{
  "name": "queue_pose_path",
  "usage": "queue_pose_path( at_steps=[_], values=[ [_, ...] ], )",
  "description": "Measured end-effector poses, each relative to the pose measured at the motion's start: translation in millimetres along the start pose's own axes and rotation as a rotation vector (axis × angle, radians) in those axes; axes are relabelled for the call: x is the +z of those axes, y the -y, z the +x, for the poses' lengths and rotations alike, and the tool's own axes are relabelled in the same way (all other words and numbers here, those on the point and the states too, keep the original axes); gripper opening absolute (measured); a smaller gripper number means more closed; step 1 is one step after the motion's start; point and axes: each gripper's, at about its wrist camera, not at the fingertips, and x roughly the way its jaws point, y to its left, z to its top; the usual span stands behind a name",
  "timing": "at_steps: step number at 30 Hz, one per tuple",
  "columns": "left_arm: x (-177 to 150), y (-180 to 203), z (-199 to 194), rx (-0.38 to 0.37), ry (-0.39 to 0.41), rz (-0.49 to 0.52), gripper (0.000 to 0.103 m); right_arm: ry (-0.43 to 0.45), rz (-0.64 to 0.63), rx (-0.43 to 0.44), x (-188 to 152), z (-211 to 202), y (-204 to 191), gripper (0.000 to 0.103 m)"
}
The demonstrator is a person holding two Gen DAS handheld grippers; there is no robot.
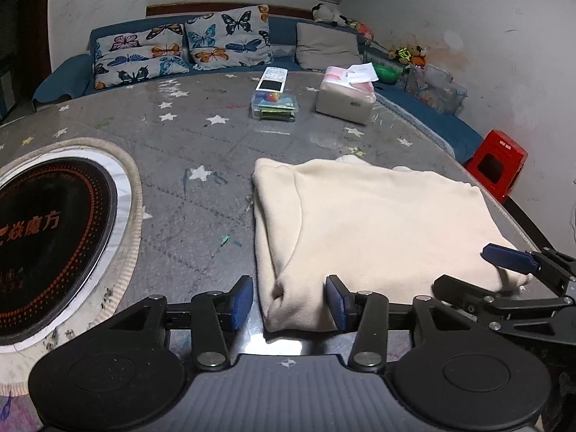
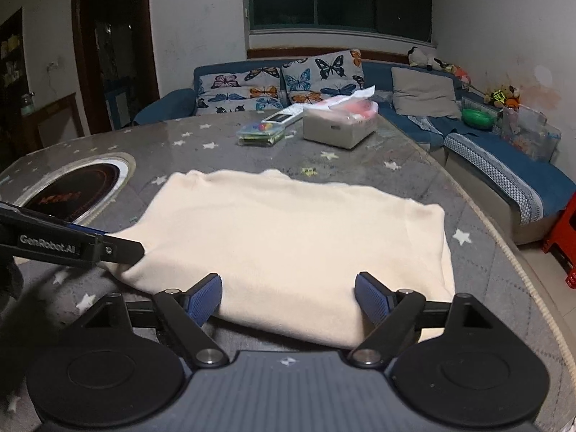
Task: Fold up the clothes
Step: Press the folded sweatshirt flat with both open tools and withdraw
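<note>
A cream fleece garment (image 2: 288, 241), folded into a rough rectangle, lies flat on the grey star-patterned worktop (image 1: 180, 136). The left tool (image 1: 288, 300) straddles its near-left corner, fingers apart; the right tool (image 2: 288, 297) straddles its near edge, fingers apart too. Farther back stand a clear lidded box (image 1: 274, 106) of colourful small items and a tissue box (image 1: 346, 98) with a tissue sticking up.

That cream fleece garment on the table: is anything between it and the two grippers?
Nothing visible. The left gripper and right gripper both straddle the near edge of the cream fleece garment, jaws open.
</note>
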Motion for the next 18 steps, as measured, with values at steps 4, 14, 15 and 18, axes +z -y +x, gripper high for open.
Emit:
queue_pose_path(
  at_steps=[4, 14, 15, 18],
  values=[
    [-1, -1, -4, -0.002, 0.001, -0.005, 0.051, -0.002, -0.015, -0.006, -3, 2, -4, 0.095],
    [-6, -6, -12, -0.002, -0.005, -0.015, 0.057, -0.010, -0.077, -0.037, -8, 6, -15, 0.103],
    [-7, -6, -12, -0.003, -0.005, -0.014, 0.057, -0.011, -0.084, -0.041, -8, 7, -16, 0.103],
    [-9, -5, -15, -0.003, -0.007, -0.011, 0.065, -0.013, -0.104, -0.051, -9, 8, -20, 0.103]
  ],
)
